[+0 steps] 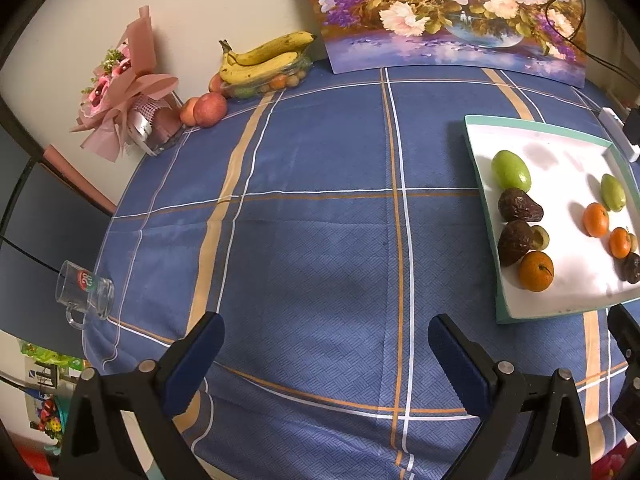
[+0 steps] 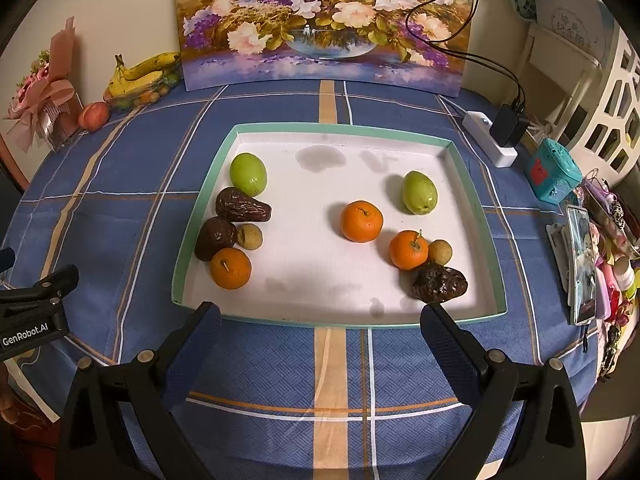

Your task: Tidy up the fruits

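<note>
Both grippers — left gripper and right gripper — are held wide and empty, level above the tablecloth; fruits are scattered in the tray, the near-right date lying crosswise.

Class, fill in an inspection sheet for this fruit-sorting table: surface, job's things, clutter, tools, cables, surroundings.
Surface: blue plaid tablecloth, flat.
Job's things: white tray holding three oranges, two green fruits, three dark wrinkled fruits and two small tan fruits, in two loose groups left and right, one orange between them.
Clutter: bananas on a fruit dish, apple, bouquet, glass mug, phone, teal box.
Tools: left tool and right tool both open, empty.
Cables: black leads into a white power strip.
Surroundings: flower painting against the wall.
</note>
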Action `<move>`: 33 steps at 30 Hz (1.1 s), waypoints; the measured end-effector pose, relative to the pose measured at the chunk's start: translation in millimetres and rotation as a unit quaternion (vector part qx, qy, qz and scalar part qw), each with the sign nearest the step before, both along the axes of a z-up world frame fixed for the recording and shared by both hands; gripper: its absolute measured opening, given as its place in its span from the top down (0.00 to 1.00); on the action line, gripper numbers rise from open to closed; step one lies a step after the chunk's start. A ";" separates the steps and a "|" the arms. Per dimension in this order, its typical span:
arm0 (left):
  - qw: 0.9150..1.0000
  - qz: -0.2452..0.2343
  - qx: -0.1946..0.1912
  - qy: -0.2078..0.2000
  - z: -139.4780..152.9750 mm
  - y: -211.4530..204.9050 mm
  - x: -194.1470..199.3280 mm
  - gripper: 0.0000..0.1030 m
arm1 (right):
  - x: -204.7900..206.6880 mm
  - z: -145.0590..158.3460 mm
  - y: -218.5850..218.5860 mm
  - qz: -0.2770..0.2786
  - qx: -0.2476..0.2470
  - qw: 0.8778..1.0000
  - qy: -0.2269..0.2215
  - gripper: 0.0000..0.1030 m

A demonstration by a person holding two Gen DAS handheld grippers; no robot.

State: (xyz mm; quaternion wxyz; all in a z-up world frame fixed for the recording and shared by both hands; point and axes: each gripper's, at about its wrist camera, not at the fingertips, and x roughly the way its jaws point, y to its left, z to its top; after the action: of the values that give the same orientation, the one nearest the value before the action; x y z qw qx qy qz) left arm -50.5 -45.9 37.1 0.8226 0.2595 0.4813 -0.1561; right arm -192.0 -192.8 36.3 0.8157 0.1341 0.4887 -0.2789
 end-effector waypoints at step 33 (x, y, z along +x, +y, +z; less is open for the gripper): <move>1.000 0.001 -0.002 0.000 0.4 -0.6 0.3 0.00 | 1.7 -3.1 1.7 0.006 -0.002 1.000 0.008 0.03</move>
State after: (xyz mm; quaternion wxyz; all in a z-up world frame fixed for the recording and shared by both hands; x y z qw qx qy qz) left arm -50.3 -46.5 37.5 0.8232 0.2574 0.4814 -0.1558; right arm -190.4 -191.2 33.3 0.8135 0.1273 0.4960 -0.2757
